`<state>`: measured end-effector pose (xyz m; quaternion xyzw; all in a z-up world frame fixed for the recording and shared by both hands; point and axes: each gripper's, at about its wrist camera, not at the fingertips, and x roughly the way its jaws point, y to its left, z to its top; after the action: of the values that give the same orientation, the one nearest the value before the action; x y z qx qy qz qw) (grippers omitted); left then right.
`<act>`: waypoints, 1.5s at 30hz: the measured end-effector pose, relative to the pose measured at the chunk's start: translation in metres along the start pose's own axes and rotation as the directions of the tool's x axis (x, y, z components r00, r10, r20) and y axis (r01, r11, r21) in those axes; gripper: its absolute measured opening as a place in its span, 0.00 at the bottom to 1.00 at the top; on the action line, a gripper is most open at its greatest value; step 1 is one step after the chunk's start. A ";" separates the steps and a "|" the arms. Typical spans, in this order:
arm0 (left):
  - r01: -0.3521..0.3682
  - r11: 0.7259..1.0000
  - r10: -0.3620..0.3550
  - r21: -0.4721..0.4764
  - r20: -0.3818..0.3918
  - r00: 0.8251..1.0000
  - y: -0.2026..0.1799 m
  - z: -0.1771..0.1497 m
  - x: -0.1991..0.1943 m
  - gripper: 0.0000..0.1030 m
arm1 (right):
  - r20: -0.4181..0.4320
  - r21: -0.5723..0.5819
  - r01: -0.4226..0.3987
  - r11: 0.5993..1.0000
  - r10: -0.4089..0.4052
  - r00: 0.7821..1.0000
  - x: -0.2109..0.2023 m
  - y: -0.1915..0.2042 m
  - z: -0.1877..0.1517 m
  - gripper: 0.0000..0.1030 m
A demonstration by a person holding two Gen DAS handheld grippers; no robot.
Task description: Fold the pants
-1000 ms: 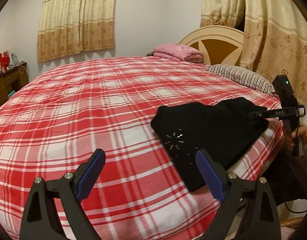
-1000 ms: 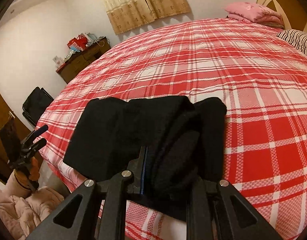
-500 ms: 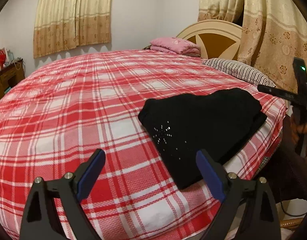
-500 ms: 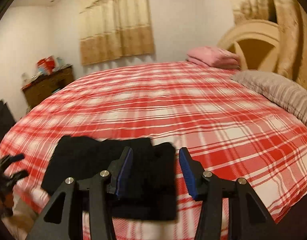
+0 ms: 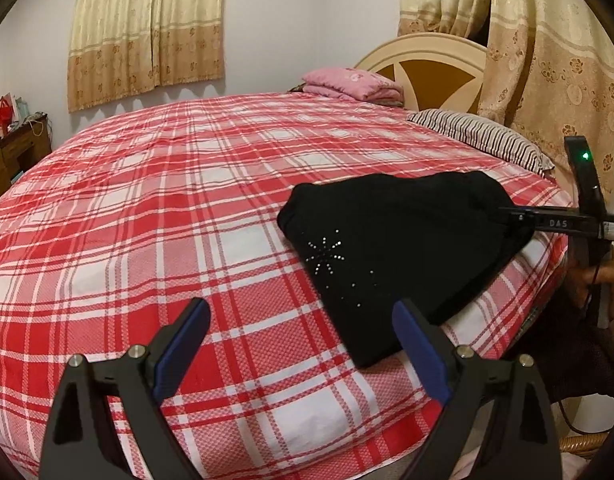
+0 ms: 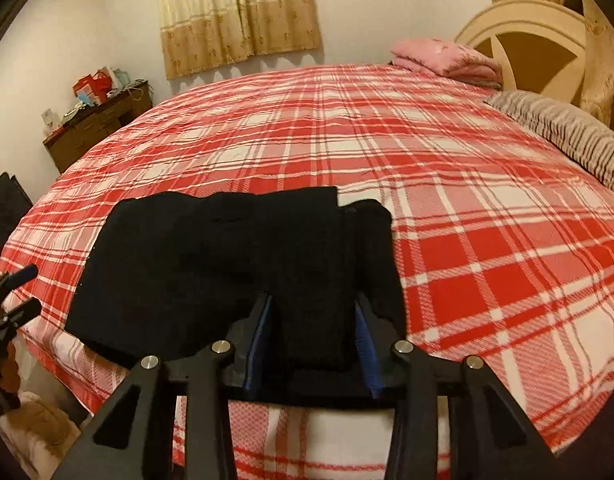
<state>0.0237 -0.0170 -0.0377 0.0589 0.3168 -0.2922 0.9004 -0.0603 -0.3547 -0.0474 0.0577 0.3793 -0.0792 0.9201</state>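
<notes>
The black pants (image 5: 403,240) lie folded into a compact bundle near the bed's front right edge, with a rhinestone star on top. My left gripper (image 5: 301,344) is open and empty, hovering just short of the bundle's near corner. In the right wrist view the pants (image 6: 211,264) fill the foreground. My right gripper (image 6: 313,340) is open, its blue pads on either side of the bundle's thick near end. The right gripper also shows in the left wrist view (image 5: 519,218) at the bundle's far right edge.
The red plaid bedspread (image 5: 167,220) covers the bed. A striped pillow (image 5: 483,138) and folded pink bedding (image 5: 351,84) lie by the headboard (image 5: 431,68). A wooden dresser (image 6: 99,124) stands at the far left. Curtains hang behind.
My right gripper let go of the pants, lifted away, then came back down with its open jaws around the bundle's end. The left gripper stayed open and shifted slightly.
</notes>
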 end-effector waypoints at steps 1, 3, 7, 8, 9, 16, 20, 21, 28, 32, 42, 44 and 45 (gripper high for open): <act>-0.003 1.000 0.003 -0.001 0.000 1.000 0.000 -0.001 0.000 0.92 | 0.008 0.000 0.025 1.000 -0.025 1.000 -0.003 0.001 0.002 0.39; -0.006 1.000 0.006 -0.002 -0.002 1.000 0.002 -0.001 0.001 0.92 | 0.058 0.023 0.051 0.998 -0.052 0.997 -0.012 0.003 0.006 0.39; -0.018 1.000 0.018 -0.015 0.000 1.000 0.003 0.001 0.004 0.92 | 0.235 0.009 0.061 0.998 -0.062 0.970 -0.034 0.016 0.021 0.40; -0.024 1.000 0.024 -0.013 0.000 1.000 0.002 0.002 0.006 0.92 | 0.238 -0.021 0.056 0.998 -0.049 0.970 -0.030 0.023 0.028 0.40; -0.030 1.000 0.030 -0.010 -0.001 1.000 0.002 0.004 0.007 0.92 | 0.229 -0.046 0.044 0.998 -0.033 0.973 -0.024 0.029 0.033 0.40; -0.067 0.998 0.067 -0.002 0.000 0.998 -0.002 0.011 0.013 0.92 | 0.059 -0.159 0.124 0.979 -0.116 0.991 0.064 0.047 0.042 0.41; -0.098 0.995 0.097 -0.011 -0.030 0.995 0.002 0.013 0.020 0.92 | 0.057 -0.110 0.092 0.990 -0.086 0.995 0.052 0.044 0.045 0.42; -0.097 0.995 0.096 -0.020 -0.030 0.995 0.004 0.014 0.021 0.92 | 0.084 -0.078 0.066 0.995 -0.059 0.995 0.042 0.039 0.044 0.42; -0.091 0.992 0.089 -0.082 -0.024 0.996 -0.004 0.036 0.037 0.93 | 0.168 0.047 0.138 0.989 -0.144 0.975 0.017 0.002 0.012 0.66; -0.157 0.983 0.150 -0.091 -0.081 0.985 -0.021 0.044 0.063 0.95 | 0.134 0.224 -0.018 0.974 -0.012 0.991 0.025 -0.027 0.006 0.77; -0.142 0.966 0.092 -0.215 -0.224 0.970 -0.024 0.026 0.094 0.97 | 0.095 0.100 0.006 0.995 -0.015 0.995 0.033 -0.006 0.003 0.77; -0.139 0.961 0.085 -0.240 -0.223 0.971 -0.024 0.026 0.096 0.99 | 0.086 0.078 0.024 0.997 -0.031 0.996 0.034 0.000 0.002 0.78; -0.139 0.960 0.086 -0.241 -0.218 0.972 -0.026 0.026 0.096 0.99 | 0.081 0.075 0.028 0.997 -0.034 0.996 0.033 0.001 0.001 0.78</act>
<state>0.0826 -0.0927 -0.0732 -0.0094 0.4393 -0.1893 0.8781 -0.0365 -0.3574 -0.0701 0.0821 0.3387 -0.1099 0.9308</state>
